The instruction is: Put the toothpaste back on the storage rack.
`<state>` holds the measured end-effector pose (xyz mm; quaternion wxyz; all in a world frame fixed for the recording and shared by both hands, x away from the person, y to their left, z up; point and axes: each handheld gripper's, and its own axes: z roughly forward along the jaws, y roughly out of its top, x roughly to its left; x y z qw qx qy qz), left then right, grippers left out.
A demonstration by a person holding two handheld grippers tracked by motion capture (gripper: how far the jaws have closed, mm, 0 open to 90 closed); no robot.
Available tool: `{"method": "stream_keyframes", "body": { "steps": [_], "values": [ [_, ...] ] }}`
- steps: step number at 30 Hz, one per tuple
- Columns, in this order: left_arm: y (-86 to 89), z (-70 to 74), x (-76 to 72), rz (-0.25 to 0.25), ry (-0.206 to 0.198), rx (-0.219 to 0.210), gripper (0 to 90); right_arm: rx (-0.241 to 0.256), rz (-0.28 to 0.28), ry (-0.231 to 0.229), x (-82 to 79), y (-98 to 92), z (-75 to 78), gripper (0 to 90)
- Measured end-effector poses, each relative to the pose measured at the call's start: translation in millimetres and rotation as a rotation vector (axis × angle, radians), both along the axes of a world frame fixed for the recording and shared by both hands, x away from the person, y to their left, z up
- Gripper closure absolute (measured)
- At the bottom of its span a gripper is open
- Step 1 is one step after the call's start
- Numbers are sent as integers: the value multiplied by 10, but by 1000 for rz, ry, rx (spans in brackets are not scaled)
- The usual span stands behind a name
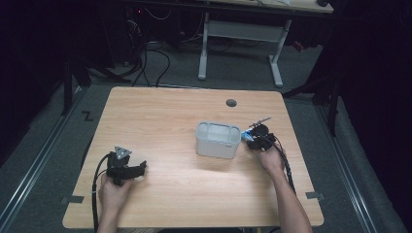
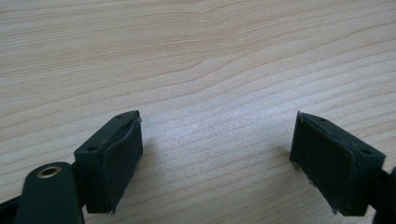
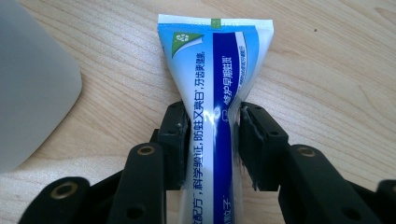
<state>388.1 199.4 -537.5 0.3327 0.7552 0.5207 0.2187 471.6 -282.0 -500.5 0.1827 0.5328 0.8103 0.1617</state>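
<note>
While the right gripper is clamping its two jaws on a tube of toothpaste, the lower end of that tube is running out of the bottom of the right gripper view, so its cap is cut off. In the high view the tube is showing as little more than a blue speck ahead of the gripper, too small to make out. Along the tube, blue Chinese characters are running lengthwise on a white band beside a wide dark blue stripe; a green corner patch with a white recycling-style mark is sitting near the flat sealed end, which is pointing away from the jaws. The tube is being pinched narrow where the jaws are pressing it. Just to the left of the jaws, a grey bin is standing on the wooden table, with part of its rounded wall cropped by the edge. The left gripper is holding its jaws wide apart over bare wood, nothing between them.
</note>
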Motion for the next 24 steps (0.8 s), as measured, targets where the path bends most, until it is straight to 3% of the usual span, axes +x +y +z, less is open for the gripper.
{"method": "stream_keyframes", "body": {
  "steps": [5, 10, 24],
  "values": [
    [0, 0, -1, 0, 0, 0, 172, 23, -3, -5, -7, -35, 15, 652],
    [0, 0, -1, 0, 0, 0, 172, 88, -8, -9, -40, -117, 51, 691],
    [0, 0, -1, 0, 0, -1, 172, 156, 0, -16, -114, -186, 133, 704]
  ]
}}
